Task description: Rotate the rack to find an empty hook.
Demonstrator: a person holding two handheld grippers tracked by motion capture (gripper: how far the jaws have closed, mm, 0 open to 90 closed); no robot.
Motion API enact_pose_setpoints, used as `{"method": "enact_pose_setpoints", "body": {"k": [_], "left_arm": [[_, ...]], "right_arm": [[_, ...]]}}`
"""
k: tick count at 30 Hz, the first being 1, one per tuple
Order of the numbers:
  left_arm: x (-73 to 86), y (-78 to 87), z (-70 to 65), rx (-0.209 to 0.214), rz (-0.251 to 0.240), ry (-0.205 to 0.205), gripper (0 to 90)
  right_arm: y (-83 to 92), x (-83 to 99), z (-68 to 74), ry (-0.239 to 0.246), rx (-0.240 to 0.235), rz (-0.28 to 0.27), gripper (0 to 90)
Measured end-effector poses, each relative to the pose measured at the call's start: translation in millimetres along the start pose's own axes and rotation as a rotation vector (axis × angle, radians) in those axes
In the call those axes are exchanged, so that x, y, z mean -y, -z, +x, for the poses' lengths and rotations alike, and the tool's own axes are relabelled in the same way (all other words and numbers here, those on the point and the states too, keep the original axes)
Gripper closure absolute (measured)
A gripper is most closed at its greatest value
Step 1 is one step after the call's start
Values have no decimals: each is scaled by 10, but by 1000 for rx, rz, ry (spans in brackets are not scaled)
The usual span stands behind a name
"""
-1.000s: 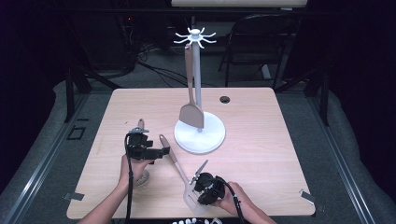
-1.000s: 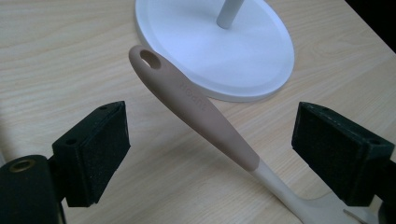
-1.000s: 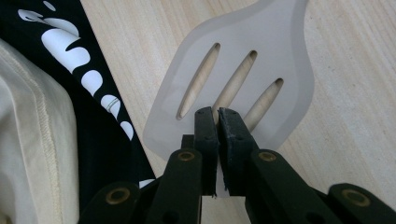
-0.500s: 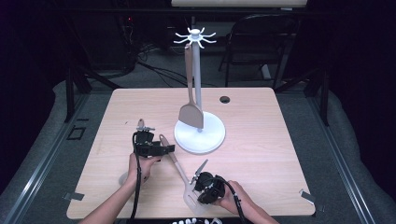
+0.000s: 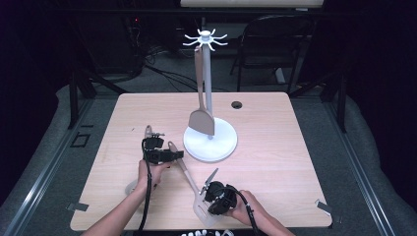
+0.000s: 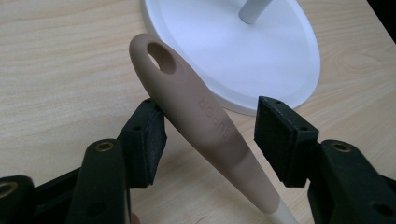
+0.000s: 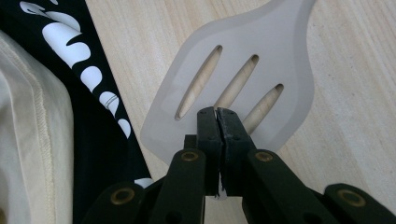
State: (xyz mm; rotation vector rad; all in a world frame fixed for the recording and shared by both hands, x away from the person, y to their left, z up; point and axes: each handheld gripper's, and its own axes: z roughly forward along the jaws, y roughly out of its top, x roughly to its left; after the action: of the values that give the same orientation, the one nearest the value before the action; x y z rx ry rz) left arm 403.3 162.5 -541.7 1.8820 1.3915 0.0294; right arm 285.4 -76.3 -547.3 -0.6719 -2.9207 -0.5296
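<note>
A beige slotted spatula (image 5: 184, 167) lies slanted on the table in front of the white hook stand (image 5: 219, 150). Its handle end (image 6: 187, 100), with a hanging hole, sits between the jaws of my left gripper (image 6: 210, 130), which have just been closing. The left pad touches the handle; the right pad (image 6: 280, 135) stands a small gap off. My left gripper (image 5: 177, 155) points right in the high view. My right gripper (image 7: 217, 114) is shut, its tips against the face of the slotted blade (image 7: 243, 60) near the table's front edge (image 5: 209, 204).
A second beige spatula (image 5: 201, 120) hangs from the stand's hooks. Another pale utensil (image 5: 147, 132) lies left of my left hand, partly under the forearm. A black grommet hole (image 5: 237, 104) sits at the back. The person's dark printed shirt (image 7: 93, 79) is close behind the blade.
My left gripper has moved right and slightly down onto the spatula's handle end, and its jaws have narrowed around it. The right gripper and the blade have stayed put.
</note>
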Motion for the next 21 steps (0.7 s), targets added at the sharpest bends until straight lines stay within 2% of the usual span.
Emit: {"method": "enact_pose_setpoints", "body": {"k": [4, 6, 9, 11, 15, 17, 18, 19, 21], "left_arm": [[-10, -40, -34, -14, 24, -2, 420], [-8, -70, -64, -37, 30, -14, 421], [-2, -78, -60, -42, 30, -9, 492], [0, -75, -57, -34, 26, -14, 501], [11, -57, -51, -2, -3, -1, 519], [16, -32, -72, 10, -27, -2, 531], [15, -12, -85, 17, -35, -4, 537], [17, 2, -102, 21, -53, -7, 545], [22, 32, -131, 29, -80, -21, 553]], "right_arm": [[-1, -1, 3, 0, -2, -2, 886], [3, -2, -1, 9, 8, 7, 886], [3, -3, 1, 12, 11, 7, 886], [11, -8, 0, 20, 18, 18, 886], [0, -2, -4, 7, -6, -2, 883], [12, -3, -17, 15, -9, 7, 873], [6, 3, -21, 2, -23, -6, 864], [16, 1, -32, 6, -26, 2, 851], [10, 9, -35, -3, -65, -22, 778]]}}
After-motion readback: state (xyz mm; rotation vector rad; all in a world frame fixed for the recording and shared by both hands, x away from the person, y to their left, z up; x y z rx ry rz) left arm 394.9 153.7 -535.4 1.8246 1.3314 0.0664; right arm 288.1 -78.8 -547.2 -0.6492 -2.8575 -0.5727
